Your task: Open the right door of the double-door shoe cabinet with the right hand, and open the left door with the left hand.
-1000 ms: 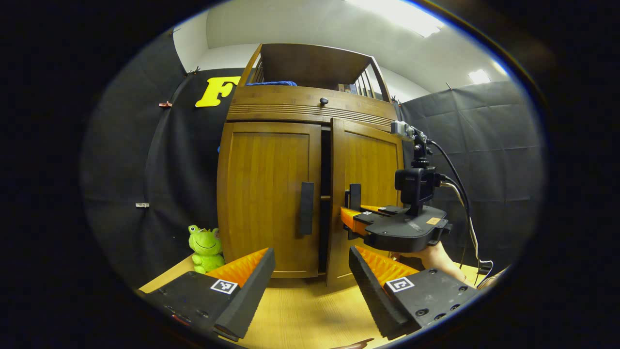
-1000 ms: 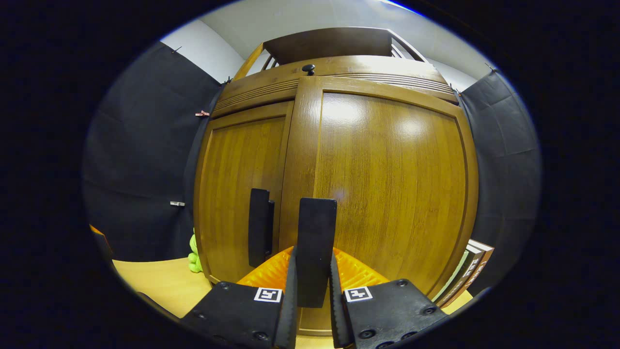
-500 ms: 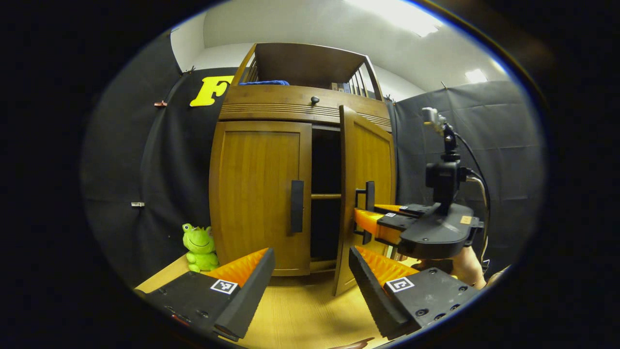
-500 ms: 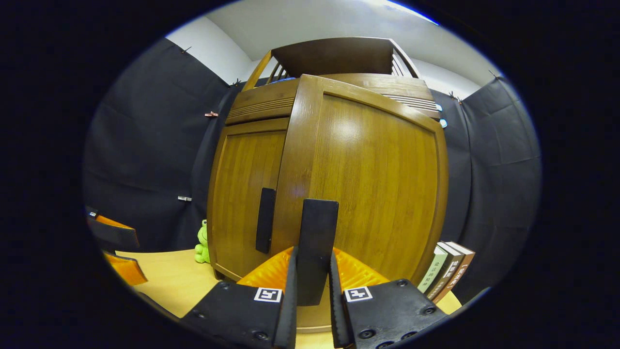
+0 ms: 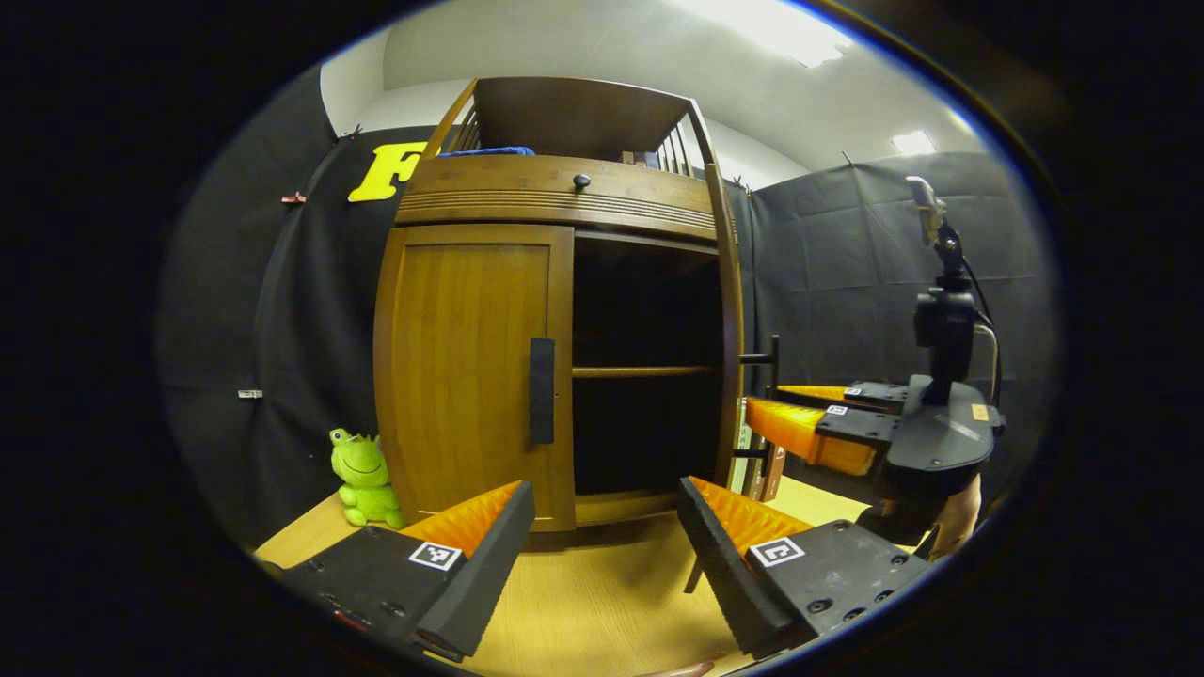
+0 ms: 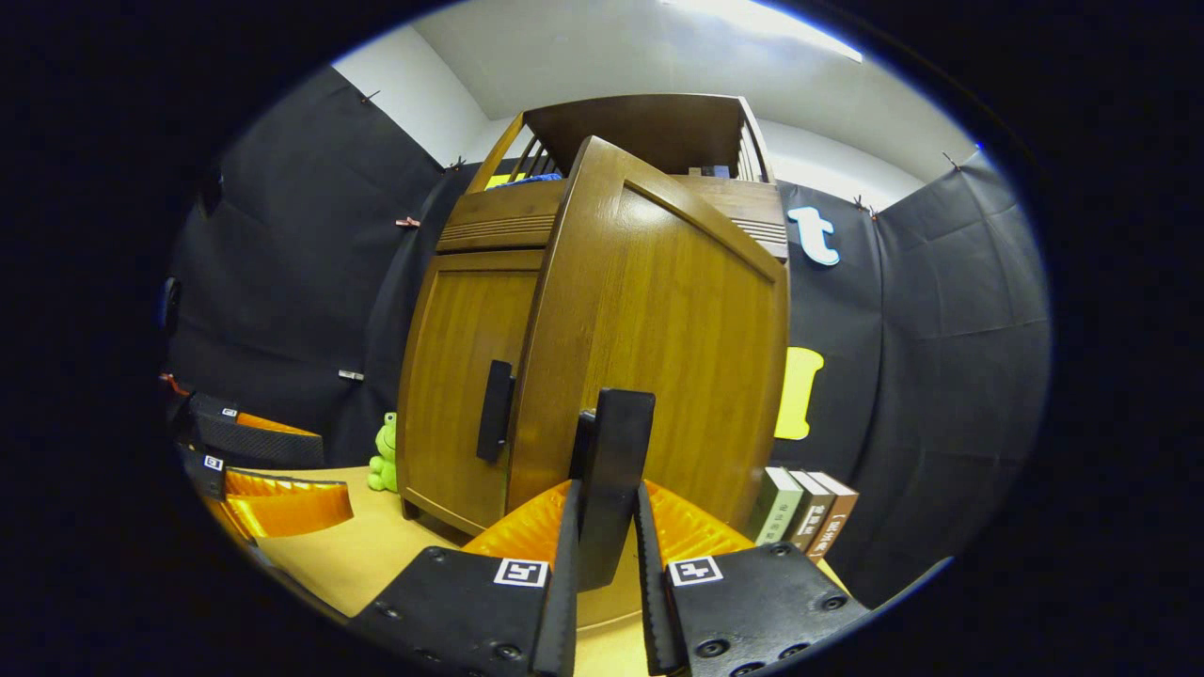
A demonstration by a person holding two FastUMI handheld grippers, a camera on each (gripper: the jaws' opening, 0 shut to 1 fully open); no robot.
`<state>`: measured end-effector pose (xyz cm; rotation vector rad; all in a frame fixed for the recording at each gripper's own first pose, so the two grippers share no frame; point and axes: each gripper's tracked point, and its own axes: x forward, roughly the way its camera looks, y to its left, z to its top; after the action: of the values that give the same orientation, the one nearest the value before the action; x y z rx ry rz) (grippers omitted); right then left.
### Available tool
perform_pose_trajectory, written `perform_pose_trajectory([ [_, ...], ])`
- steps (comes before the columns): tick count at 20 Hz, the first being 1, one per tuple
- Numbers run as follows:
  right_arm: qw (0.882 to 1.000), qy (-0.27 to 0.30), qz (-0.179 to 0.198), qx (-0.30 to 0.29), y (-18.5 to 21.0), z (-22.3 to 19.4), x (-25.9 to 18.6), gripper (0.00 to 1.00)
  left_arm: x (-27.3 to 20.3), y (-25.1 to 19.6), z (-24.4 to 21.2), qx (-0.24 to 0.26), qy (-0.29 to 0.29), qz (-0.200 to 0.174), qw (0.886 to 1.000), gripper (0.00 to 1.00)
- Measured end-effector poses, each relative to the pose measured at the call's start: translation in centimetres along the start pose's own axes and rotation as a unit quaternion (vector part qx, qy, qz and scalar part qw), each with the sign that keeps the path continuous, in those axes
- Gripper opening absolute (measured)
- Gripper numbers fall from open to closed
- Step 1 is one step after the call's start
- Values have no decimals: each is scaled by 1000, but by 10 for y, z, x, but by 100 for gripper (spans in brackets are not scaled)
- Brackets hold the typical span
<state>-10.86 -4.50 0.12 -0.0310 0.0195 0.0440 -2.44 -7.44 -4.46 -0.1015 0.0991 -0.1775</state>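
The wooden shoe cabinet [image 5: 555, 193] stands on the table. Its left door [image 5: 466, 376] is closed, with a black vertical handle [image 5: 541, 390]. The right door [image 5: 729, 320] has swung wide and stands edge-on in the left gripper view, baring a dark interior with a shelf [image 5: 644, 371]. My right gripper [image 6: 607, 494] is shut on the right door's black handle [image 6: 613, 442], with the door panel [image 6: 658, 329] just behind it. Seen from the left gripper view, the right gripper [image 5: 767, 406] holds that handle [image 5: 773, 362]. My left gripper [image 5: 604, 498] is open, a short way in front of the cabinet and apart from it.
A green frog toy [image 5: 362, 475] sits on the table [image 5: 602, 602] left of the cabinet. Three books [image 6: 800, 508] stand at the cabinet's right side, behind the open door. Black cloth walls close in on both sides. A small knob [image 5: 581, 180] sits on the upper drawer.
The right door has swung from slightly ajar to wide open, pulled by the right gripper moving outward to the right. The left gripper has stayed open and drifted slightly right.
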Motion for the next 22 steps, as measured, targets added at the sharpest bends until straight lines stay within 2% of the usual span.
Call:
perform_pose_trajectory([
  [1, 1000, -2, -7, -5, -7, 0, -7, 32, 1, -4, 0, 1, 1, -3, 1000, 95],
  [2, 1000, -2, -15, -11, -14, 1, -13, 27, 4, -8, -2, 2, 3, -6, 1000, 95],
  [3, 1000, -3, -25, -15, -20, 2, -20, 27, 4, -13, -2, 3, 4, -10, 1000, 95],
  [4, 999, -4, -33, -20, -27, 2, -25, 32, 6, -16, -3, 4, 5, -13, 1000, 95],
  [5, 999, -4, -43, -25, -35, 2, -30, 27, 7, -20, -3, 4, 5, -17, 1000, 95],
  [10, 992, -28, -111, -54, -81, 20, -62, 25, 11, -38, 1, -1, 2, -32, 999, 95],
  [11, 991, -30, -123, -51, -93, 22, -67, 27, 12, -41, 2, -2, 3, -35, 999, 95],
  [13, 987, -28, -152, -39, -119, 22, -77, 20, 14, -44, 1, -2, 5, -37, 999, 95],
  [15, 984, -23, -175, -27, -137, 19, -84, 20, 16, -46, 1, -1, 7, -36, 999, 95],
  [17, 981, -21, -190, -23, -151, 17, -90, 17, 19, -47, 1, -1, 8, -34, 999, 95],
  [19, 978, -22, -206, -37, -163, 20, -99, 20, 24, -49, 1, -5, 10, -33, 999, 95],
  [20, 976, -24, -212, -43, -167, 21, -103, 17, 26, -50, 1, -7, 10, -32, 999, 95],
  [22, 979, -24, -199, -34, -162, 22, -105, 20, 28, -51, 2, -9, 11, -30, 999, 95],
])
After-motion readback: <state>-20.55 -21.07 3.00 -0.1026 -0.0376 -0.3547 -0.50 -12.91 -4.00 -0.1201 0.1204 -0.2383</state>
